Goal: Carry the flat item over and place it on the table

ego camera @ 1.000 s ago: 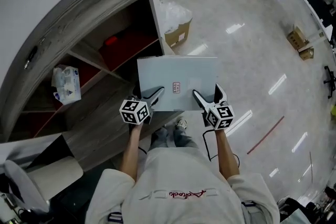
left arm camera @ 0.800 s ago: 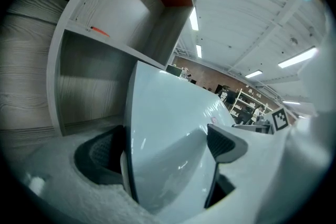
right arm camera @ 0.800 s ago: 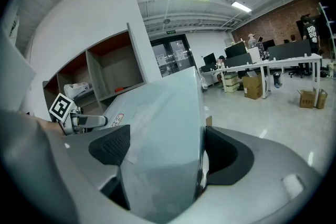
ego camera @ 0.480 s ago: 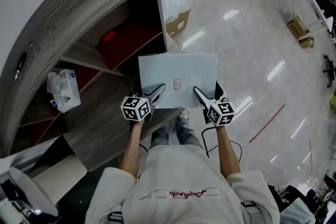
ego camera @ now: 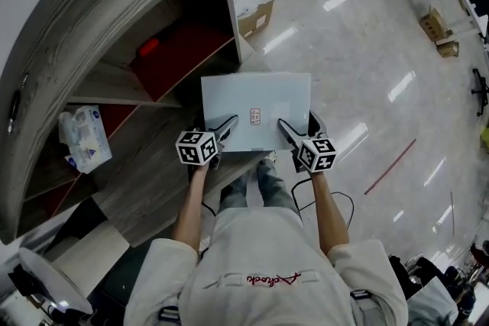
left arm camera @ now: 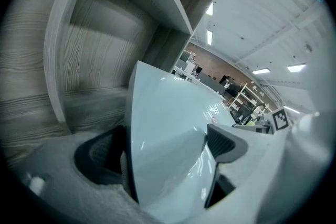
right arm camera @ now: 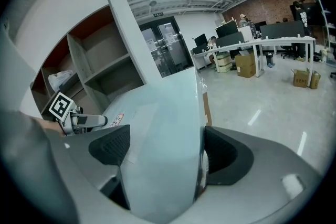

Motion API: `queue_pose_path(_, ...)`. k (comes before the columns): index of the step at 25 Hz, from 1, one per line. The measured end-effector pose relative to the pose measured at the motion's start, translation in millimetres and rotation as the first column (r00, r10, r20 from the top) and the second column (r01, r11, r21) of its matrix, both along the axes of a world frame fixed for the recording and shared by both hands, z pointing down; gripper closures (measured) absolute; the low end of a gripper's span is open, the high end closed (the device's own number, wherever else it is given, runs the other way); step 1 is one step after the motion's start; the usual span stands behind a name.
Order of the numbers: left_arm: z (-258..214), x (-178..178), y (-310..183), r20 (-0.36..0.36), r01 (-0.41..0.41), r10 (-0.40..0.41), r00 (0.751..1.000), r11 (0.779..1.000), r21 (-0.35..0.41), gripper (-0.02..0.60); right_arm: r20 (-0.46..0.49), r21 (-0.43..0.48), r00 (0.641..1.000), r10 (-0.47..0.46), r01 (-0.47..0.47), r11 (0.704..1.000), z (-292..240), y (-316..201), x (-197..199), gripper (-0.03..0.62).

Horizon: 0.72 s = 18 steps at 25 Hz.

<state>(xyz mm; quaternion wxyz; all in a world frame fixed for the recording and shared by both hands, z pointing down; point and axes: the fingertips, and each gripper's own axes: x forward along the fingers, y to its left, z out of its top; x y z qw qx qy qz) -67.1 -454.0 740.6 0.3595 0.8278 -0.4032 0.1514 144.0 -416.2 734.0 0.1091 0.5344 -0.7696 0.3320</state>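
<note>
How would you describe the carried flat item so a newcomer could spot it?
Beside the grey wooden shelf unit, ahead of the person, a pale rectangular panel is clamped at its near edge by the left gripper and right gripper. Unlike the brown cardboard box nearby, it is smooth with a small red label.

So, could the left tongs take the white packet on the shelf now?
Probably not: the left tongs are shut on the flat panel, shared with the right tongs; the white packet lies off to the side.
</note>
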Motion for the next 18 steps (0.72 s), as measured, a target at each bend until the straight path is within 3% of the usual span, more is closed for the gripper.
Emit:
queue_pose_path(10, 36.3, -2.8, -3.6, 0.038, 0.0, 0.004, 0.999, 0.994, -0.11, 0.077, 0.031, -0.11, 1.0, 0.003, 0.0, 0.994, 41.8, -3.5, -3.3, 0.141)
queue_pose_path(18, 60.6, -5.8, -0.3, 0.037, 0.017, -0.009, 0.999, 0.975, -0.22, 0.077, 0.022, -0.21, 1.0, -0.012, 0.016, 0.978, 62.2, -4.8, -4.8, 0.14)
